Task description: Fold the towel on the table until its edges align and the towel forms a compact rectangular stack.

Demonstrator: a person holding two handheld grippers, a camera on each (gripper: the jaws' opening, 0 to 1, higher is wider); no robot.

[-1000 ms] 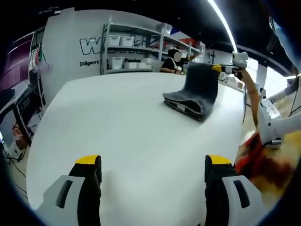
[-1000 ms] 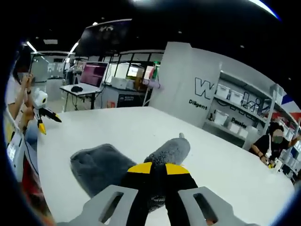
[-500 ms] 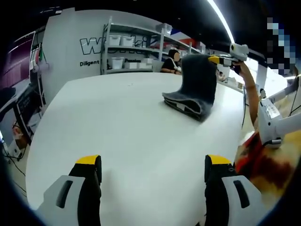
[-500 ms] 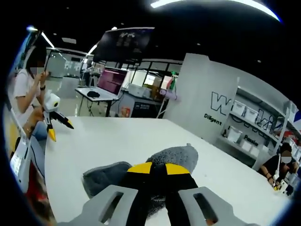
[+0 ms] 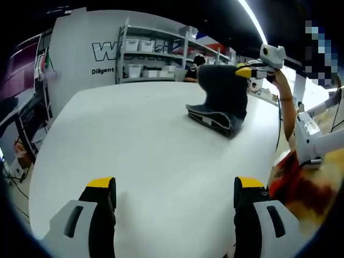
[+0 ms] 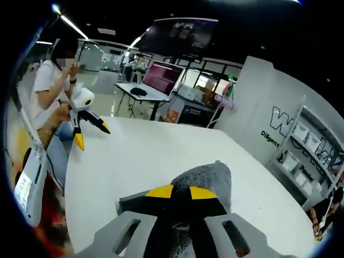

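Observation:
A dark grey towel (image 5: 220,105) lies partly folded at the far right of the white table (image 5: 140,140). One flap of it stands lifted above the folded layers. My right gripper (image 5: 244,70) holds the top of that flap from the right, an arm behind it. In the right gripper view the right gripper (image 6: 180,192) is shut on the grey towel (image 6: 212,177), which bulges past the closed yellow tips. My left gripper (image 5: 174,187) hovers open over the near part of the table, far from the towel. It also appears as the left gripper (image 6: 92,135), jaws apart, held by a person.
Shelves with white bins (image 5: 148,54) stand against a lettered wall behind the table. A person (image 5: 198,62) sits at the far side. A white device (image 5: 309,134) stands off the table's right edge. A desk with a monitor (image 6: 161,80) is beyond the table.
My right gripper has lifted the towel flap higher and carried it over the folded layers. The left gripper has stayed put and open.

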